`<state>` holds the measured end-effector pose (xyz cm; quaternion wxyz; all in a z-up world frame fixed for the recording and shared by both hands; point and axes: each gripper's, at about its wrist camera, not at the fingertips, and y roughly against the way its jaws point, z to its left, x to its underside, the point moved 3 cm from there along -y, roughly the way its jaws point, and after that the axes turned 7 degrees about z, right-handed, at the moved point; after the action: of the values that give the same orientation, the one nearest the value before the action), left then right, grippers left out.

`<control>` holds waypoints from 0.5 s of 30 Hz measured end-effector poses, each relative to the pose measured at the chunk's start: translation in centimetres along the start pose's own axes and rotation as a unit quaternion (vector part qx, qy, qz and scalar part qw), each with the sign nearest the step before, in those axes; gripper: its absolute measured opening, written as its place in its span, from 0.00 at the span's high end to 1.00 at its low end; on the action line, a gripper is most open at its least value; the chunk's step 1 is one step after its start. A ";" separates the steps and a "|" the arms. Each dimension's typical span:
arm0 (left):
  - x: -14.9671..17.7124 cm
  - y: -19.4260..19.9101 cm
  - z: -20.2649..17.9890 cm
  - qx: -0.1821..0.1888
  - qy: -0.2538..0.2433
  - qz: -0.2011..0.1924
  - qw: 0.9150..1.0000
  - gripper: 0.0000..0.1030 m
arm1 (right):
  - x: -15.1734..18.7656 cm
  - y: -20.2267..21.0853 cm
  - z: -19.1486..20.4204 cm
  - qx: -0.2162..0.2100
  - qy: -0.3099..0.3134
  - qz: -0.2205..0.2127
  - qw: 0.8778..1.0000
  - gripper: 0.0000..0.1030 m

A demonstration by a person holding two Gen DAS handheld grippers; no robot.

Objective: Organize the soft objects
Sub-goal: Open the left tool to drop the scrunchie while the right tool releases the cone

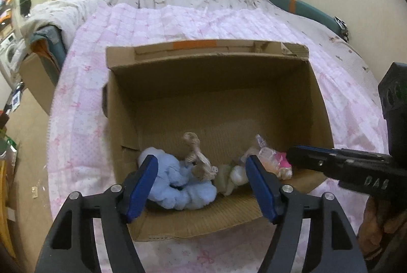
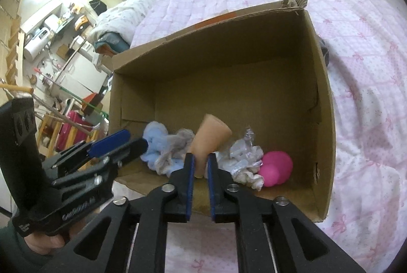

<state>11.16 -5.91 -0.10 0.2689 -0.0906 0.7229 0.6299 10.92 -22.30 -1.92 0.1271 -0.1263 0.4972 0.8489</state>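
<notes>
An open cardboard box [image 1: 208,59] [image 2: 229,43] lies on the bed. Along its near wall sit a light blue plush [image 1: 178,183] [image 2: 155,138], a beige mesh bundle [image 1: 198,161] [image 2: 178,143], a clear crinkled wrap [image 1: 264,153] [image 2: 244,150] and a pink ball shape [image 1: 283,163] [image 2: 276,168]. My left gripper [image 1: 200,159] [image 2: 137,139] hangs open above the plush and mesh, touching neither. My right gripper [image 2: 201,158] [image 1: 290,157] has its jaws a narrow gap apart. A tan cone-like soft piece [image 2: 211,133] shows in that gap, with a sliver of space beside it.
A pink quilt [image 1: 178,23] covers the bed, with a grey blanket [image 1: 63,10] heaped at its far left. A teal bolster [image 1: 292,3] runs along the right wall. Left of the bed are floor [image 1: 28,145], another carton [image 1: 35,79] and cluttered furniture [image 2: 63,43].
</notes>
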 end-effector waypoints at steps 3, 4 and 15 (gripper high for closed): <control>-0.1 0.7 0.4 -0.015 0.009 -0.007 1.000 0.33 | -0.1 0.4 -1.0 -0.016 -0.031 -0.008 0.999 0.51; -0.1 1.3 0.6 -0.019 0.015 -0.016 1.000 0.33 | -0.2 0.7 -1.2 -0.017 -0.039 -0.016 0.999 0.38; -0.5 8.1 2.6 -0.066 0.056 -0.103 0.991 0.22 | -0.6 7.1 1.0 0.030 -0.009 -0.123 0.992 0.00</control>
<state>8.50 -1.99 6.92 0.2848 -0.2173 0.6809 0.6388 8.96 -24.84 4.52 0.2390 -0.1754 0.5023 0.8123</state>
